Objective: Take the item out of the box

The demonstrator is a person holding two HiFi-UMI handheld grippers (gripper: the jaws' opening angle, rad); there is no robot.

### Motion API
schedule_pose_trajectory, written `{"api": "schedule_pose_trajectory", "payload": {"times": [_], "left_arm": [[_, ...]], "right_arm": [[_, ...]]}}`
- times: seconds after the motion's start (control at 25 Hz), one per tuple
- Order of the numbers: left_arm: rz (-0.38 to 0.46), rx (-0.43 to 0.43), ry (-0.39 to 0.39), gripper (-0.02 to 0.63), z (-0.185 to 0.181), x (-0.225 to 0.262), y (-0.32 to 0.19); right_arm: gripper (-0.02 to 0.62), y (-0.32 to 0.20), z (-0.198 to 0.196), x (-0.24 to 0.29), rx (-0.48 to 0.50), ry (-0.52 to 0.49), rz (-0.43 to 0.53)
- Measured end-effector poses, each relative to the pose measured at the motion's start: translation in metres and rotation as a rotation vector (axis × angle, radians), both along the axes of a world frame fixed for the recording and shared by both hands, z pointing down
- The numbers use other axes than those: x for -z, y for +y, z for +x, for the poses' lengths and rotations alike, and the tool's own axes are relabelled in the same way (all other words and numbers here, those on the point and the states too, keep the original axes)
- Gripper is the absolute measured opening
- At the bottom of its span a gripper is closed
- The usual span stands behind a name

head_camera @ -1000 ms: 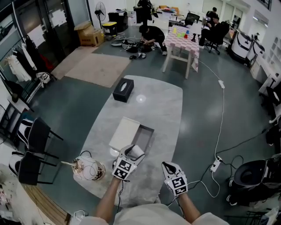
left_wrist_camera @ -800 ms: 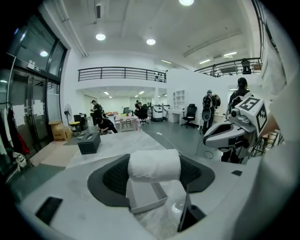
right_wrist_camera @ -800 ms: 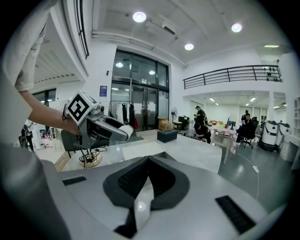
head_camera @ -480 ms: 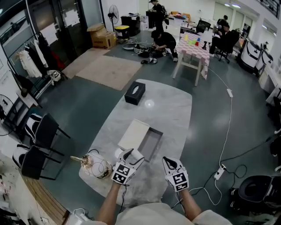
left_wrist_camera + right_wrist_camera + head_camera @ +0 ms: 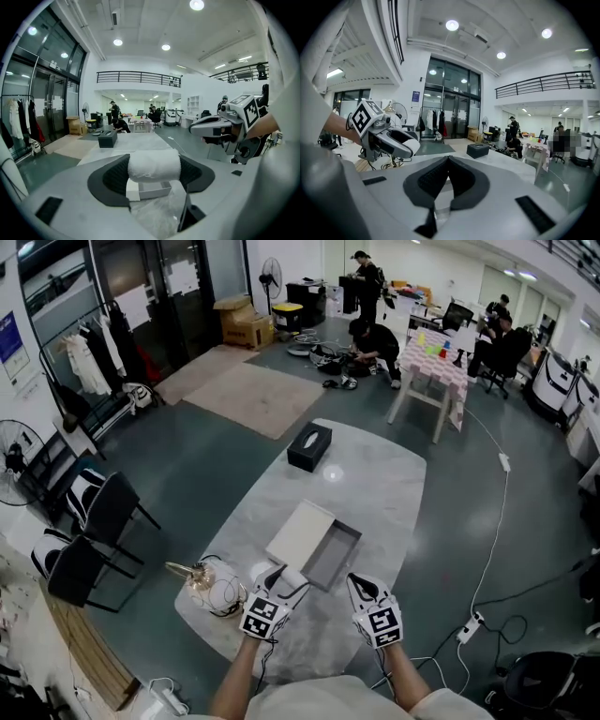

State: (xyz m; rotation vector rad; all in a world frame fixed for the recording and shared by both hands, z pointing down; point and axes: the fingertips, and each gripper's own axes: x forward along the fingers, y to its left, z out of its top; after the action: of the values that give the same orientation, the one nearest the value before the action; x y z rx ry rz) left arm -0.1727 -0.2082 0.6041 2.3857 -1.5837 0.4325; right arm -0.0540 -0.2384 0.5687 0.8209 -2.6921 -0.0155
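An open grey box (image 5: 332, 555) lies on the marble table (image 5: 375, 484), its white lid (image 5: 300, 531) beside it on the left. The same box (image 5: 151, 189) shows below the jaws in the left gripper view. My left gripper (image 5: 284, 581) is shut on a white rolled item (image 5: 153, 165), held just short of the box's near-left corner. That white roll (image 5: 290, 577) peeks out between the jaws in the head view. My right gripper (image 5: 361, 589) hovers near the box's near-right end with its jaws closed and nothing between them; the right gripper (image 5: 447, 162) shows the pads meeting.
A black tissue box (image 5: 310, 446) stands at the table's far end. A glass ornament with cable (image 5: 212, 589) lies at the near-left edge. Black chairs (image 5: 94, 531) stand on the left. People work around a far table (image 5: 433, 357). A power strip (image 5: 471, 626) lies on the floor to the right.
The head camera has tilted, so the table sits farther up and right in view. Both grippers keep their places by the box's near end, the left still holding the white roll.
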Motion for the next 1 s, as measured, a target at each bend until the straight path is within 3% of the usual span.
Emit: {"api": "schedule_pose_trajectory", "payload": {"times": [0.44,1.0], "left_arm": [[0.003,0.049,0.028,0.301,-0.0086,-0.0033,0.0088],[-0.004,0.032,0.043,0.301,-0.0022,-0.0021,0.0058]], "right_arm": [[0.002,0.003,-0.0107,-0.0006,0.032,0.007,0.012],[0.002,0.0039,-0.0063,-0.0007,0.028,0.014,0.01]]}}
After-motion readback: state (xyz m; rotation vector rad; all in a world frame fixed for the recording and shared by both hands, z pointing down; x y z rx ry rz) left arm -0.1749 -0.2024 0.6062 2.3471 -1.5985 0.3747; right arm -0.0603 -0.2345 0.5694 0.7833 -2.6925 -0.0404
